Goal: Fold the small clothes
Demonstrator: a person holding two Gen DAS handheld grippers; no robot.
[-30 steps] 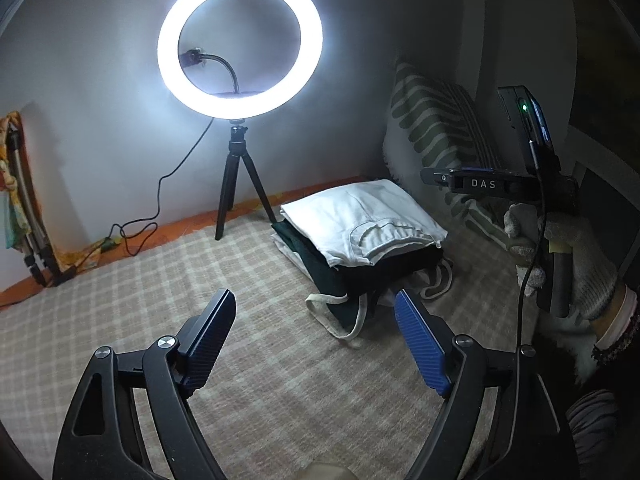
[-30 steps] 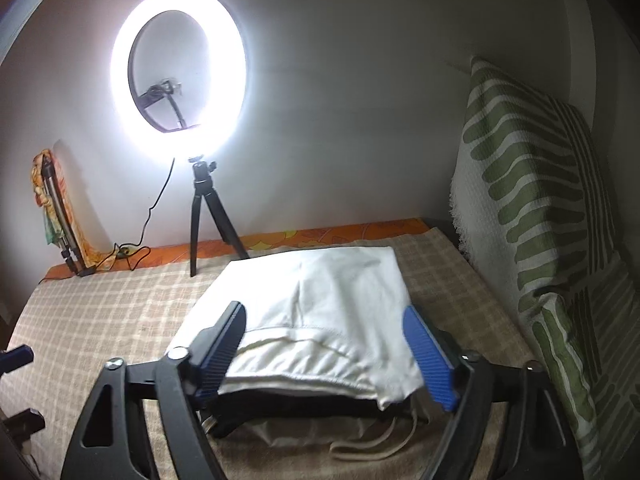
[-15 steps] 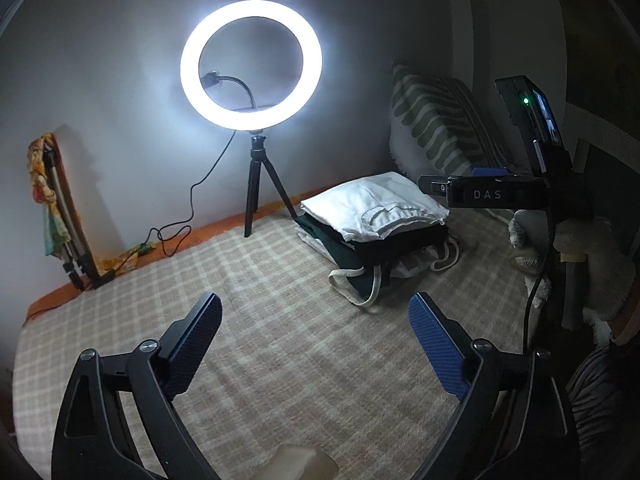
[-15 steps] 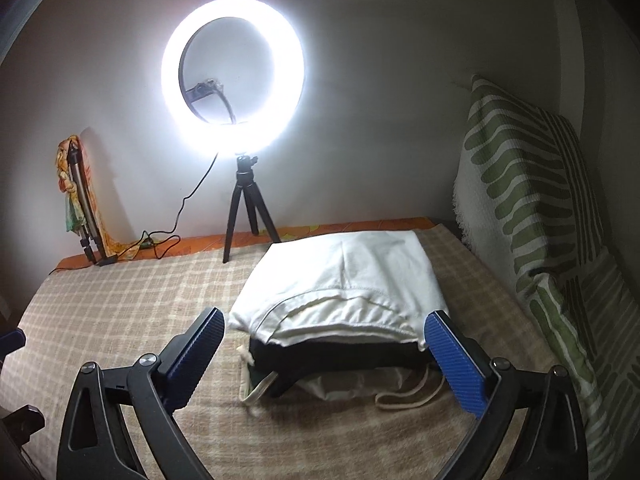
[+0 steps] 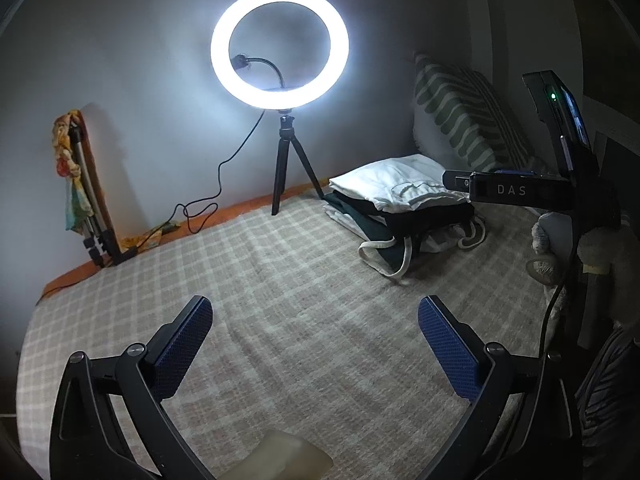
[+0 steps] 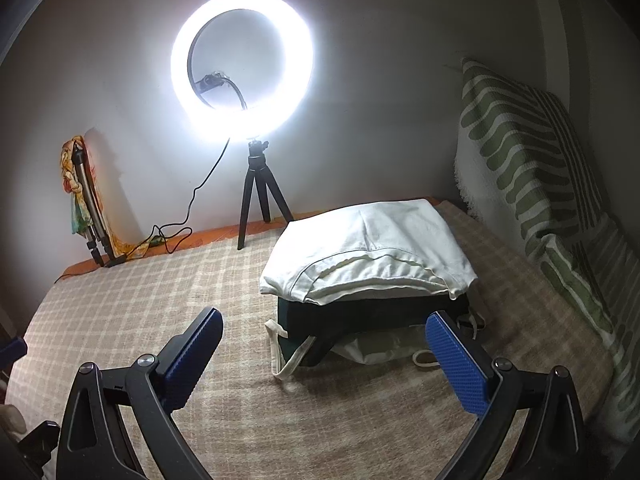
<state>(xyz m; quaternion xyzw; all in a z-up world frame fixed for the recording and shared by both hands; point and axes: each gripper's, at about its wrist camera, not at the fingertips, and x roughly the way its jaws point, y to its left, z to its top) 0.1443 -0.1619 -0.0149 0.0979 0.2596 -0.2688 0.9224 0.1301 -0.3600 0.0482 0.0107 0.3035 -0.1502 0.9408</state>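
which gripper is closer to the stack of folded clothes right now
Right. The right gripper hangs open just in front of the stack of folded clothes; the left gripper is open farther back, to the stack's left.

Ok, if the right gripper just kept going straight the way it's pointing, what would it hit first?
Probably the stack of folded clothes; the open, empty right gripper points roughly at its dark lower layers, though depth is unclear.

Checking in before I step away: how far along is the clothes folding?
Done: a stack of folded clothes, white garment on top, sits on the checked blanket. In hand: nothing; the left hand-held gripper is opening and empty, the right hand-held gripper open and empty. Left: no unfolded clothes are visible.
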